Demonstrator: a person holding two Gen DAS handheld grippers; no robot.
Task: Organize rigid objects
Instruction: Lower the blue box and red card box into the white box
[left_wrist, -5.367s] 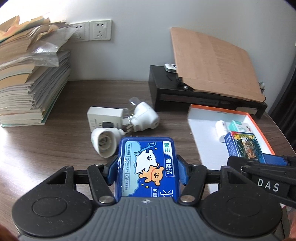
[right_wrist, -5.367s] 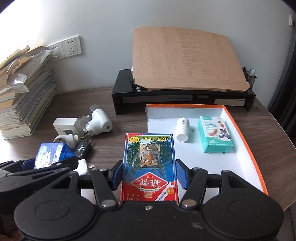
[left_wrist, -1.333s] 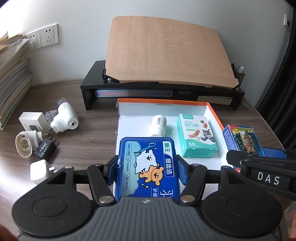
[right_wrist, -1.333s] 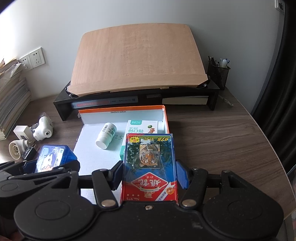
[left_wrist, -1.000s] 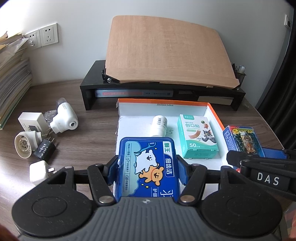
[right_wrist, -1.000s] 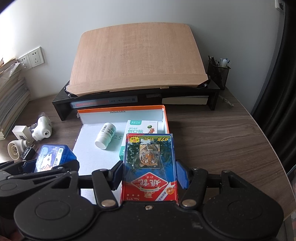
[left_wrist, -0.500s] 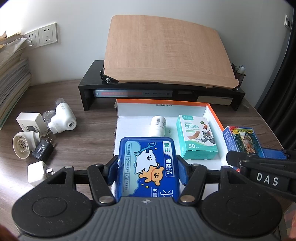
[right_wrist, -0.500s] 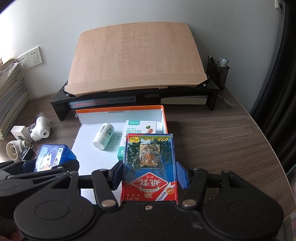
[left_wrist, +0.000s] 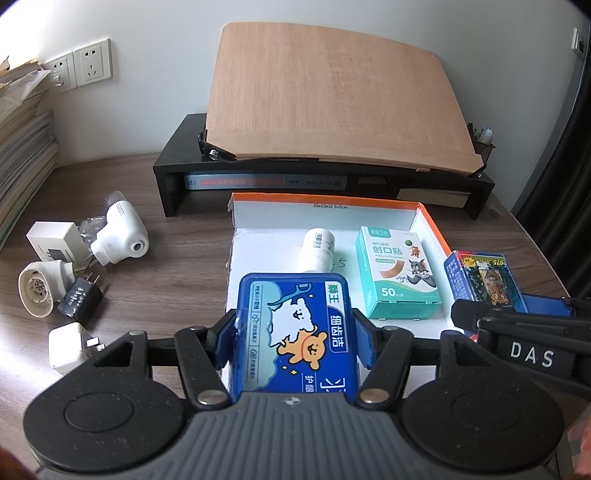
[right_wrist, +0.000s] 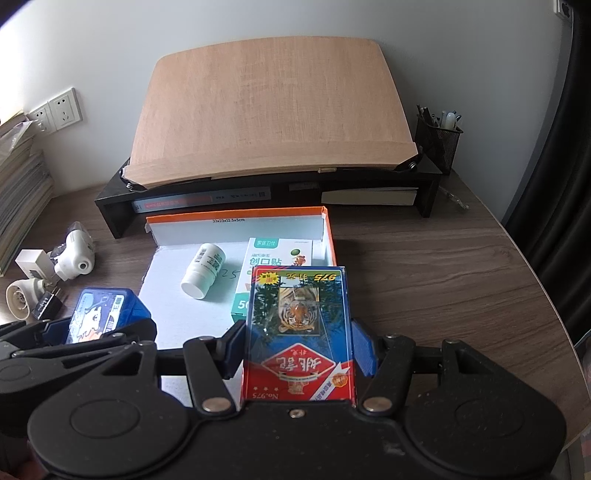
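Note:
My left gripper (left_wrist: 294, 341) is shut on a blue floss-pick box (left_wrist: 295, 328) with a cartoon bear, held over the front left of the orange-rimmed white tray (left_wrist: 325, 212). My right gripper (right_wrist: 297, 349) is shut on a tiger playing-card box (right_wrist: 299, 332), held at the tray's front right corner (right_wrist: 236, 221). In the tray lie a white pill bottle (left_wrist: 317, 249) and a teal bandage box (left_wrist: 397, 271). The bottle (right_wrist: 205, 269) and bandage box (right_wrist: 266, 258) also show in the right wrist view.
White plug adapters (left_wrist: 118, 240), a black charger (left_wrist: 79, 304) and a white charger (left_wrist: 68, 350) lie on the wooden desk left of the tray. A black monitor stand (left_wrist: 177, 173) with a leaning wooden board (left_wrist: 325, 99) stands behind. Paper stack (left_wrist: 22, 147) at far left, pen holder (right_wrist: 437, 142) at back right.
Over five seconds both grippers carried their boxes rightward from the adapters to the tray. In the last second they drifted only slightly further right.

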